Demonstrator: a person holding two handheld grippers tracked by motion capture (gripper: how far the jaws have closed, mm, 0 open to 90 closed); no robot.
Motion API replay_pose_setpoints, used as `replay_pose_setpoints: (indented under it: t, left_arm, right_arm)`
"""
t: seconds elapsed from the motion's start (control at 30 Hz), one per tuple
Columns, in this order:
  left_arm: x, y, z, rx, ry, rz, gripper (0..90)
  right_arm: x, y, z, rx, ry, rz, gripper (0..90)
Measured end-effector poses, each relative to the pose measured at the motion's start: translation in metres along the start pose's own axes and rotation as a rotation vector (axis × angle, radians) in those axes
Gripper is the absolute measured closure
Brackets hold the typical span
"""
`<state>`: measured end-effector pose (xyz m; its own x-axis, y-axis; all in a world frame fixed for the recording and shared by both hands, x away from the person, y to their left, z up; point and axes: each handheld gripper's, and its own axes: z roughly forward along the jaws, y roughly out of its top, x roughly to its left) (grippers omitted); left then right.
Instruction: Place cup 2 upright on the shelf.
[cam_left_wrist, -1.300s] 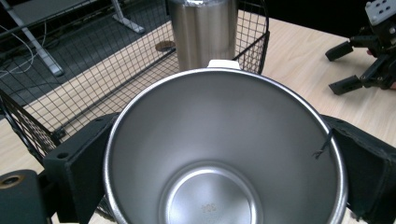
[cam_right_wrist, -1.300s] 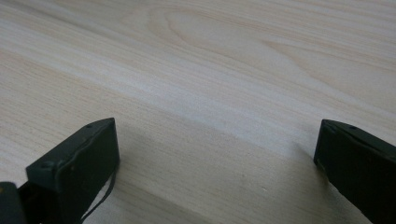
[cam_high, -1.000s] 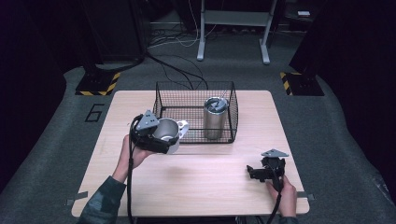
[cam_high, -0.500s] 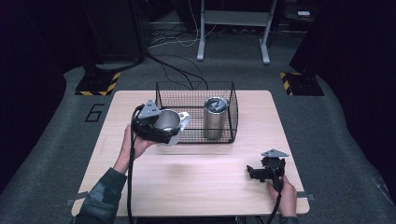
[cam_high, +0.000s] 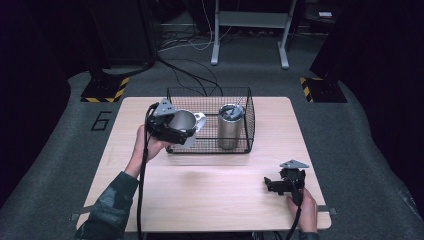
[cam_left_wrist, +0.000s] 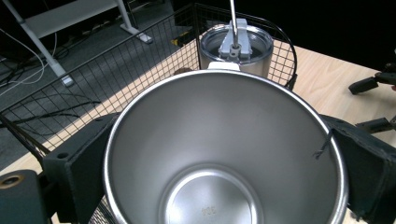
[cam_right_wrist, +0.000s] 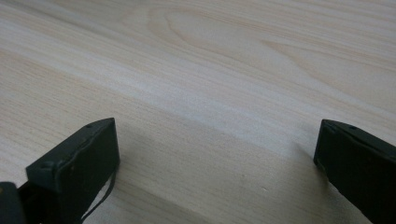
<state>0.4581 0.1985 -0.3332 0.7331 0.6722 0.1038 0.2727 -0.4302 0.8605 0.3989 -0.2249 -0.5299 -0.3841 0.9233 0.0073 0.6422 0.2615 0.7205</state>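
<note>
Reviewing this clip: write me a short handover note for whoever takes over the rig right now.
Left tool: shut on the open steel cup, held at the left end of the wire basket, at about rim height.
Right tool: open, holding nothing, resting on the table near its front right corner.
Lidded tumbler: upright inside the basket, right side.
Done: tumbler in the basket; cup picked up.
Left: probably lower the cup into the free left part of the basket, beside the tumbler, and release it.
</note>
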Motion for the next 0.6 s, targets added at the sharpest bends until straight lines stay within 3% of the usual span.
replay_pose_setpoints:
  t: [0.6]
  left_arm:
    - [0.012,0.016,0.023,0.021,0.029,0.001,6.0]
  right_arm:
    - [0.0,0.0,0.0,0.001,0.0,0.002,0.0]
